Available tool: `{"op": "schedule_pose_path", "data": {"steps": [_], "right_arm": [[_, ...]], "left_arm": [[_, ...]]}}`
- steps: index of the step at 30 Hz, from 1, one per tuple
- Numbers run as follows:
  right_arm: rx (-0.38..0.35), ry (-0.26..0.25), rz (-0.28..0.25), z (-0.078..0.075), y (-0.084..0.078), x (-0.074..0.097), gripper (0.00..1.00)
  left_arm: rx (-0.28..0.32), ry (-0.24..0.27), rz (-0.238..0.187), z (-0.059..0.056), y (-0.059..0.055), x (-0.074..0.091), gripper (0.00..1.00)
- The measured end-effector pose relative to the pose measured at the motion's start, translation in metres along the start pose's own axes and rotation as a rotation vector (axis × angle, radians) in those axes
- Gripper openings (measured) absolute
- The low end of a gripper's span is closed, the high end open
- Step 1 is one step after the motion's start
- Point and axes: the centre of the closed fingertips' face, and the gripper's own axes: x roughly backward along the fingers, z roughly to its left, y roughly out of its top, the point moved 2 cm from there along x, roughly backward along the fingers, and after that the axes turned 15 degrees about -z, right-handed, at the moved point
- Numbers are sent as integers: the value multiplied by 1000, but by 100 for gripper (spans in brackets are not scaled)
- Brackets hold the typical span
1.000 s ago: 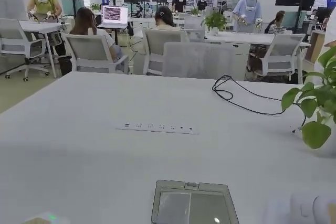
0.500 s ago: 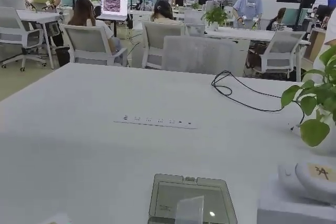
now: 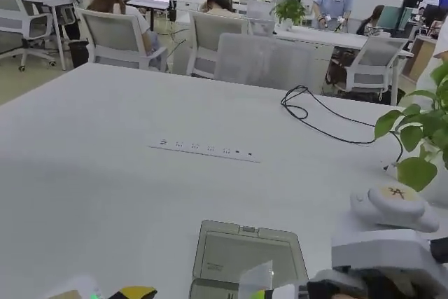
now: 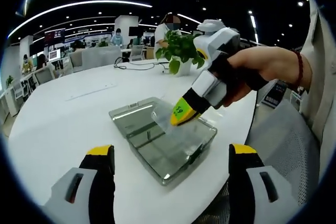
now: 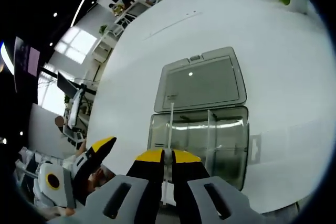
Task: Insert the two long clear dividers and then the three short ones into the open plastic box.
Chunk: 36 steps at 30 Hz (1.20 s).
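The clear plastic box [image 5: 202, 142] lies open on the white table, its lid [image 5: 202, 83] folded flat behind the tray. My right gripper [image 5: 167, 157] is shut on a clear divider [image 5: 169, 129], seen edge-on above the tray's left part. In the left gripper view, the right gripper [image 4: 184, 114] holds that divider [image 4: 161, 120] tilted over the box [image 4: 163, 142]. My left gripper [image 4: 170, 153] is open and holds nothing, near the box's front. The head view shows the lid [image 3: 248, 250], the divider [image 3: 257, 278] and the right gripper's body [image 3: 378, 264] at the bottom.
A potted plant [image 3: 420, 138] stands at the table's right edge. In front of it sits a white labelled device [image 3: 392, 204]. A black cable [image 3: 315, 113] loops at the back right, and a flush power strip [image 3: 206, 150] lies mid-table. Grey chairs [image 3: 266, 64] line the far edge.
The head camera has tilted down. The right gripper has come up into the bottom of the head view, and the clear divider now stands over the box.
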Motion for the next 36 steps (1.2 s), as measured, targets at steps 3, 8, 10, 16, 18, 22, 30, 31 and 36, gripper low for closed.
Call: {"op": "schedule_pose_path", "data": {"steps": [3,8,10,16,18,22,30,31,36], "right_arm": [[7,-13,21,-1,-1,-3,6],[2,-31,48,-5,-2,-11,6],[-7,-35,66,-6,-4,-13,6],[-19,-53,112,-9,-9,-18,6],[-16,-55,123,-10,-11,-21,6],[-15,-54,136,-9,-12,-25,6],[-15,-61,150,-10,-14,-31,6],[-13,-62,150,-9,-14,-31,6],[-10,-66,147,-8,-13,-31,6]], "left_arm": [[-21,-8,0,1,-1,-1,96],[-35,3,12,4,-5,-4,100],[-33,-1,10,4,-5,-4,100],[-35,-4,16,6,-6,-4,100],[-32,-6,13,6,-6,-5,100],[-25,-13,13,5,-6,-5,100],[-23,-11,22,9,-8,-5,98],[-20,-9,22,10,-8,-5,98],[-20,-7,23,13,-8,-5,97]]}}
